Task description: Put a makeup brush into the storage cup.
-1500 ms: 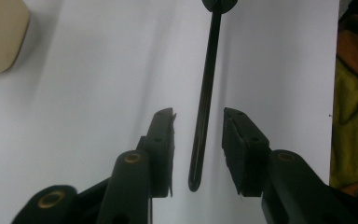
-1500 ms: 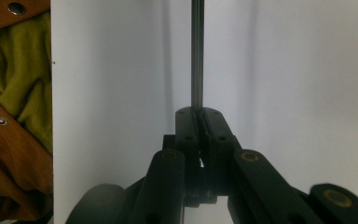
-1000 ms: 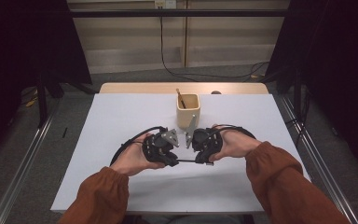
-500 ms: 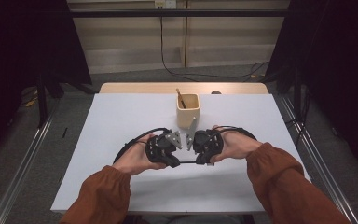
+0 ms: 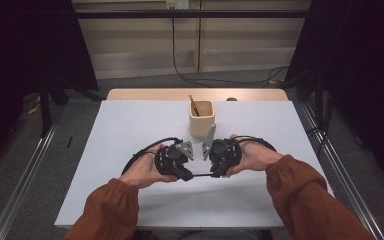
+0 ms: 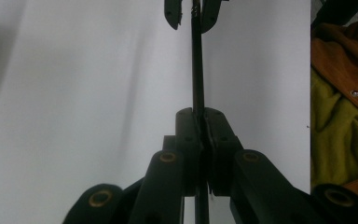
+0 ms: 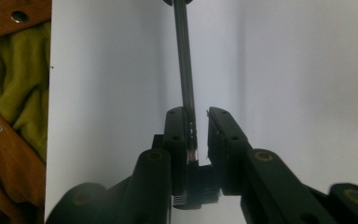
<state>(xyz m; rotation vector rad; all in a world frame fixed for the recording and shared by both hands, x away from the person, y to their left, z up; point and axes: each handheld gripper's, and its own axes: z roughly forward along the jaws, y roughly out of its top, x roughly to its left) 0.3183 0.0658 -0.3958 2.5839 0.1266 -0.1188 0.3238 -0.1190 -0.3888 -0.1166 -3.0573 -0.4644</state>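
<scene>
Nearest, two rust-orange sleeves (image 5: 300, 192) come in from the near edge of the white table top (image 5: 130, 130), and each hand holds a black gripper just above it, the two facing each other at the middle of the table. Between them runs a thin black rod (image 5: 201, 175), level and bridging the short gap from one gripper to the other, above the white surface on the near side of the table's middle.

At the left, the left gripper (image 5: 186, 175) has its jaws clenched flat on the near end of the rod (image 6: 197, 65); in the left gripper view the two black pads meet on it with no gap, and the rod runs straight away to the other gripper's jaw tips at the top edge. At the right, the right gripper (image 5: 214, 175) has its jaws just opening: in the right gripper view the rod (image 7: 185, 60) lies against the left pad while the right pad stands off with a visible gap, so the hold is released. A grey three-cornered plate sits on top of each gripper, and black cables loop outward from both.

Farther off, just beyond the grippers, a pale wooden square cup (image 5: 202, 119) stands upright with a brown stick (image 5: 194, 105) leaning inside it. Past it lies the tan far edge of the table (image 5: 145, 94).
</scene>
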